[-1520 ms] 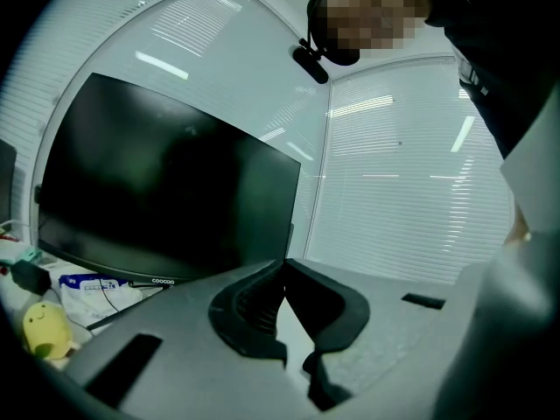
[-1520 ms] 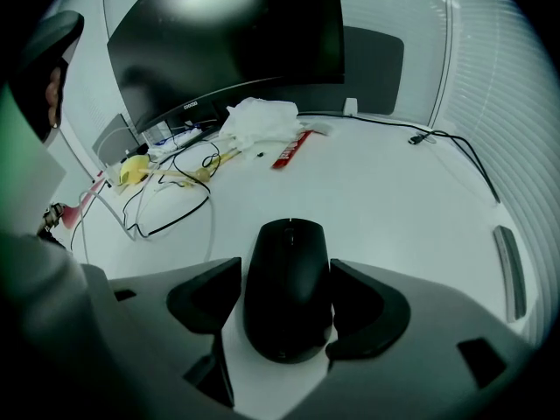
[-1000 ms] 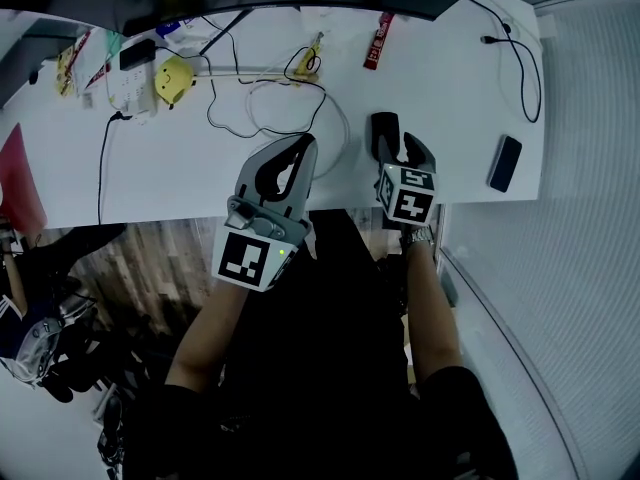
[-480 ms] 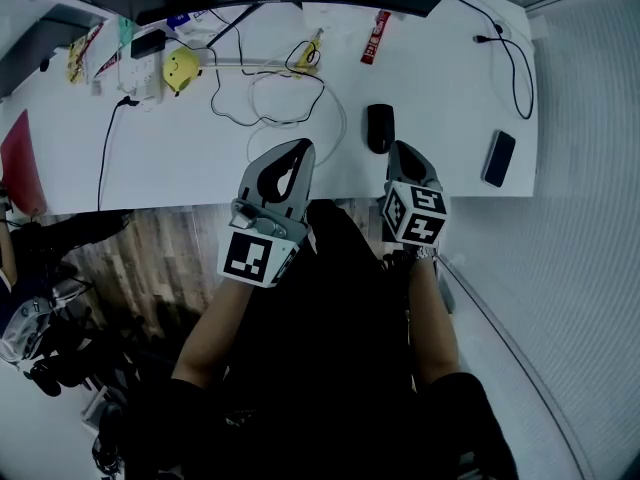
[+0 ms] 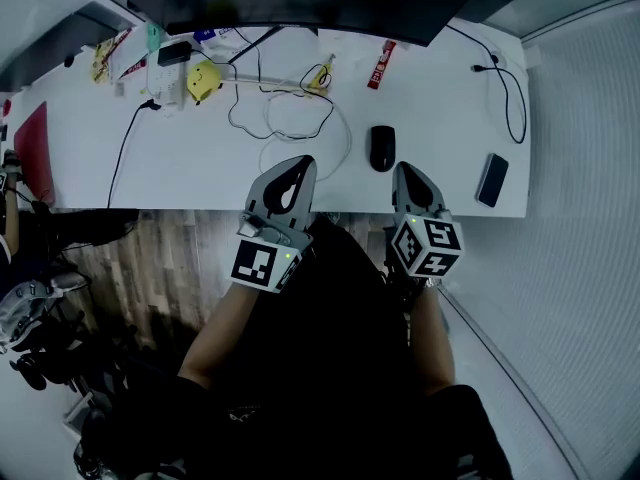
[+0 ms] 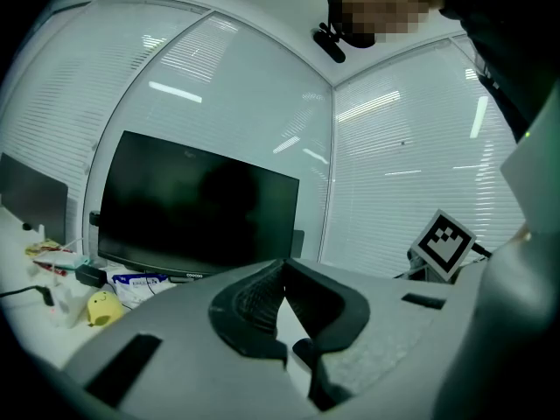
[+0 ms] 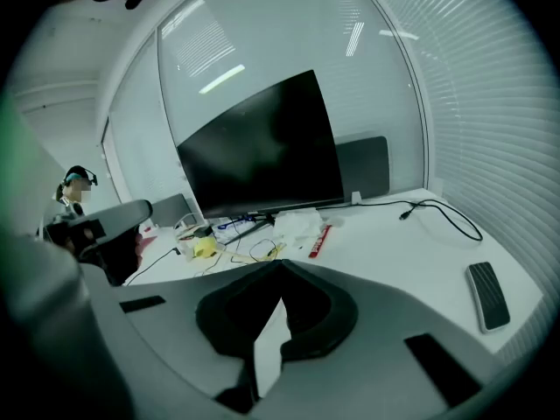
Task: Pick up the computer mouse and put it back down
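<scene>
**Matt plastic over a smooth white tabletop (image 5: 200, 168)**
The left claw (image 5: 297, 166) and right claw (image 5: 407, 173) are matt grey plastic with dark ribbed pads (image 6: 254, 303). Just ahead of the right claw, the computer mouse (image 5: 382, 148) looks like smooth black plastic. Below the left claw, a wood-grain plank floor (image 5: 150, 258).
</scene>
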Tool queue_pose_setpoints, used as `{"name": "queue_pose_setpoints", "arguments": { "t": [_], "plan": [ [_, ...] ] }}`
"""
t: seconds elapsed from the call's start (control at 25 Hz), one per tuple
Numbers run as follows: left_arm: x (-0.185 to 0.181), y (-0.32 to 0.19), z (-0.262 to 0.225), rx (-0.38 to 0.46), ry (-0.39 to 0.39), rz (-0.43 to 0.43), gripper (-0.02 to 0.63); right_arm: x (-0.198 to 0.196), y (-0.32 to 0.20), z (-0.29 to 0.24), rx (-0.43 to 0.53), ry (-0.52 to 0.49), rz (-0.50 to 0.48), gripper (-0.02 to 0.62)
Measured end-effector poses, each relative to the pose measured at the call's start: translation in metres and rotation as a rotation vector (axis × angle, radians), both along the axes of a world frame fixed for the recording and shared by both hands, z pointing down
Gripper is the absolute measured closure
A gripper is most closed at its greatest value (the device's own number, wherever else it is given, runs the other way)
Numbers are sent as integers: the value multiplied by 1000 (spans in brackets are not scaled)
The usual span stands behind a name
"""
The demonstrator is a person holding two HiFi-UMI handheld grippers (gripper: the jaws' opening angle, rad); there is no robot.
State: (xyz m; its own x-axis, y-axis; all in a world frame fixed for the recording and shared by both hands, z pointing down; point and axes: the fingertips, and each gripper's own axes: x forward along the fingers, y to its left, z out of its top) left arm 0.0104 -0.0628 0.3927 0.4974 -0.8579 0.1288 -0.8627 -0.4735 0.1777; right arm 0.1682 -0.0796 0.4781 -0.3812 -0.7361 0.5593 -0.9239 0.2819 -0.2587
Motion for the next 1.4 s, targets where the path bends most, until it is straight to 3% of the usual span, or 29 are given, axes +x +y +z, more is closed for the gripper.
{"name": "queue_pose_setpoints", "arguments": {
  "t": [0.56,1.16,1.4],
  "plan": [
    [-16,12,-54,87,-11,-37,600,-12,3,-117,240,-69,-37,597],
    [-45,23,-120,223,-76,-111,600,-16,19,-201,437,-73,-65,597],
    [-47,26,-137,247,-59,-110,600,-18,23,-222,482,-83,-64,597]
  ]
}}
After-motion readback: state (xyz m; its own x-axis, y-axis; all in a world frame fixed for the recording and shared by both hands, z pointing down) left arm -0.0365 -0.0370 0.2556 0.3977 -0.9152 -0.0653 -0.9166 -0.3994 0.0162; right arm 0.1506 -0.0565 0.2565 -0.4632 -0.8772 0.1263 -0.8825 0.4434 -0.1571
